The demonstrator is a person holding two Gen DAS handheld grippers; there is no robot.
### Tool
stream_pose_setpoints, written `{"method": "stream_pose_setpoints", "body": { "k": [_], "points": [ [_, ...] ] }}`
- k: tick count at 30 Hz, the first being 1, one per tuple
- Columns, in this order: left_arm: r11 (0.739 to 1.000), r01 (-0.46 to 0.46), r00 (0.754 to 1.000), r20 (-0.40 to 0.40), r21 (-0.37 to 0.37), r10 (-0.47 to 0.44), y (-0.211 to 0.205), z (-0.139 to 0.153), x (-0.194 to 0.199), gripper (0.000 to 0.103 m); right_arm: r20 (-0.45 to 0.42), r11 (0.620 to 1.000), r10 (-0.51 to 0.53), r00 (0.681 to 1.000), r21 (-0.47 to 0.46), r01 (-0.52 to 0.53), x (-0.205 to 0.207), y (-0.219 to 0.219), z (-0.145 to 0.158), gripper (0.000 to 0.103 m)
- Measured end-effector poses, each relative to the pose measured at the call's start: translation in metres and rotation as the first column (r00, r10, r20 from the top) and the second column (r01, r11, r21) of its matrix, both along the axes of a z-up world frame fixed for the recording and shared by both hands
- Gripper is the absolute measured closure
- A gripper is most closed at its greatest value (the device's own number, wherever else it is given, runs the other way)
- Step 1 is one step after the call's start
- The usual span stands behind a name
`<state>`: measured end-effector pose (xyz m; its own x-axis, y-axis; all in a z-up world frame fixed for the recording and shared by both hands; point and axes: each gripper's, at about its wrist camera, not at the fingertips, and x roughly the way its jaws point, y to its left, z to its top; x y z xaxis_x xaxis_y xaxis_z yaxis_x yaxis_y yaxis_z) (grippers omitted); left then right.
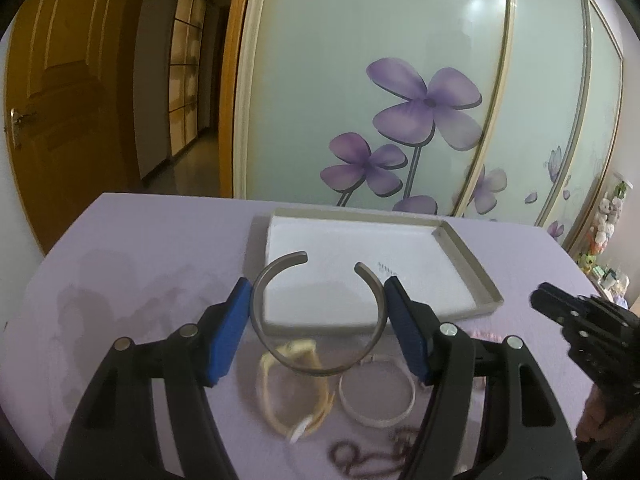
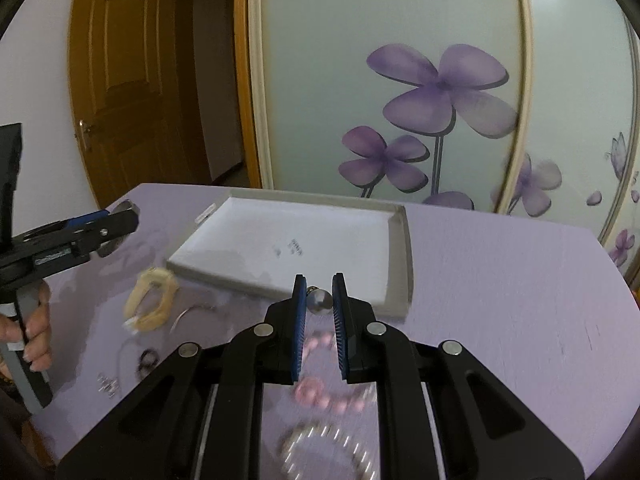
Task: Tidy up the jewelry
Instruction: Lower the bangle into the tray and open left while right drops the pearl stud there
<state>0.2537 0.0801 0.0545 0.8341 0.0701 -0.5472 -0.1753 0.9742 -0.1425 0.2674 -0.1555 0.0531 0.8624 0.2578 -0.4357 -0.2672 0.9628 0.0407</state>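
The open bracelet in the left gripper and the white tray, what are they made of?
The bracelet looks like metal: grey, smooth, brushed rather than shiny, and it keeps its stiff C shape between the left gripper's pads. The tray looks like cardboard or thin board: flat matte white floor, straight grey walls with folded corners. Plastic can't be ruled out.

open silver cuff [image 1: 320, 320] held, white tray [image 1: 472, 264] behind
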Motion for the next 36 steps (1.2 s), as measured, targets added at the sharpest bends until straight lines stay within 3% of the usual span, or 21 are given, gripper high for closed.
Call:
{"method": "stream_pose_setpoints", "body": {
  "k": [16,29,33,36],
  "points": [
    [1.0,0.02,0.997,-0.079,-0.003,-0.021,0.009,-0.029,0.111,0.036,-0.105,0.998,0.043,0.994,-0.033,-0.047,0.105,0.011,-0.029,0.089],
    [0.999,0.049,0.99,-0.128,-0.015,-0.051,0.008,-0.05,0.141,0.036,-0.138,0.997,0.052,0.989,-0.042,-0.058,0.122,0.015,-0.039,0.088],
    [0.998,0.054,0.989,-0.134,-0.014,-0.056,0.006,-0.053,0.143,0.036,-0.136,0.998,0.051,0.989,-0.035,-0.056,0.118,0.014,-0.037,0.065],
    [0.998,0.057,0.989,-0.134,-0.012,-0.058,0.005,-0.053,0.145,0.036,-0.129,0.997,0.055,0.99,-0.038,-0.06,0.114,0.013,-0.037,0.063]
  ]
}}
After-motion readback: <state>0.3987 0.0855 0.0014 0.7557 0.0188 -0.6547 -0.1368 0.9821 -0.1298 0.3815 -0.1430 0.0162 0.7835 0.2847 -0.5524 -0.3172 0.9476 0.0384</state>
